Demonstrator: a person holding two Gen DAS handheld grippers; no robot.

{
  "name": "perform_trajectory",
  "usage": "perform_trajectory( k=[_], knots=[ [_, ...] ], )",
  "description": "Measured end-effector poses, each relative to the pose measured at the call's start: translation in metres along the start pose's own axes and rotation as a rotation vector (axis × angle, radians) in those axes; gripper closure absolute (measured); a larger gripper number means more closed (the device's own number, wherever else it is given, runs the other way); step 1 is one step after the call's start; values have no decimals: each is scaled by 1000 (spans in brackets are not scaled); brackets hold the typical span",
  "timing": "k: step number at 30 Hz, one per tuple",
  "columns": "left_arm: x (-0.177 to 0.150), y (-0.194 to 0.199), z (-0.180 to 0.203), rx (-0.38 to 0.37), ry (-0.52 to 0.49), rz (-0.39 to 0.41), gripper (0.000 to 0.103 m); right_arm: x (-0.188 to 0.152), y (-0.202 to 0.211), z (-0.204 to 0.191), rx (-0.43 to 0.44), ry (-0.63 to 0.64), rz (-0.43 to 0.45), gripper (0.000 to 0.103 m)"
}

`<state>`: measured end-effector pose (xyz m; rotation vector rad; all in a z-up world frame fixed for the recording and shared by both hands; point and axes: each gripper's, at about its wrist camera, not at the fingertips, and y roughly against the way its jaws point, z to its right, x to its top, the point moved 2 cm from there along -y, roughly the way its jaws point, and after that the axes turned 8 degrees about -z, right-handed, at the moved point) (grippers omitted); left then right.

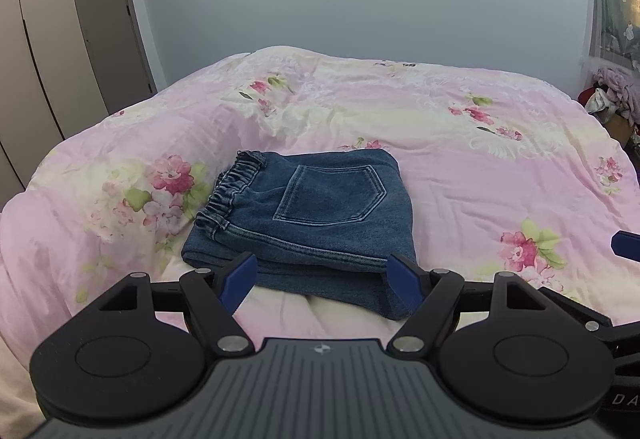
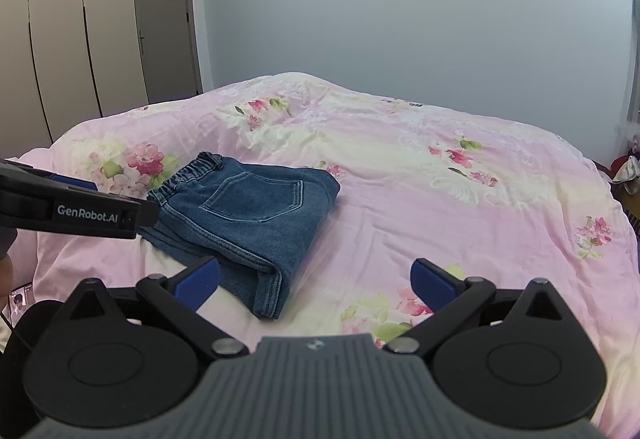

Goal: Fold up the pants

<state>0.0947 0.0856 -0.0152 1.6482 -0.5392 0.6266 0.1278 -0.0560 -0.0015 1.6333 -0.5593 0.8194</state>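
We judge the folded blue denim pants [image 1: 304, 215] soft but weighty; take the thick doubled near edge. Left gripper [image 1: 322, 273] and right gripper [image 2: 316, 279] gape empty.

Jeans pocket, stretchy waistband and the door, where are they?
jeans pocket [image 1: 330, 195], left wrist view, middle of the back pocket.
elastic waistband [image 1: 236, 181], left wrist view, on its gathered ruffles.
door [image 2: 166, 23], right wrist view, middle of the grey panel.

Blue denim pants [image 1: 316, 211], folded compact, back pocket up, elastic waistband left
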Motion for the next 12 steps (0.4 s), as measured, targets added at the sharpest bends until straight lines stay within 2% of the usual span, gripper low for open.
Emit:
perform_trajectory(
  k=[12],
  knots=[
    [1, 3, 0, 6, -3, 8, 16, 1, 1, 1, 0, 1, 1, 5]
  ],
)
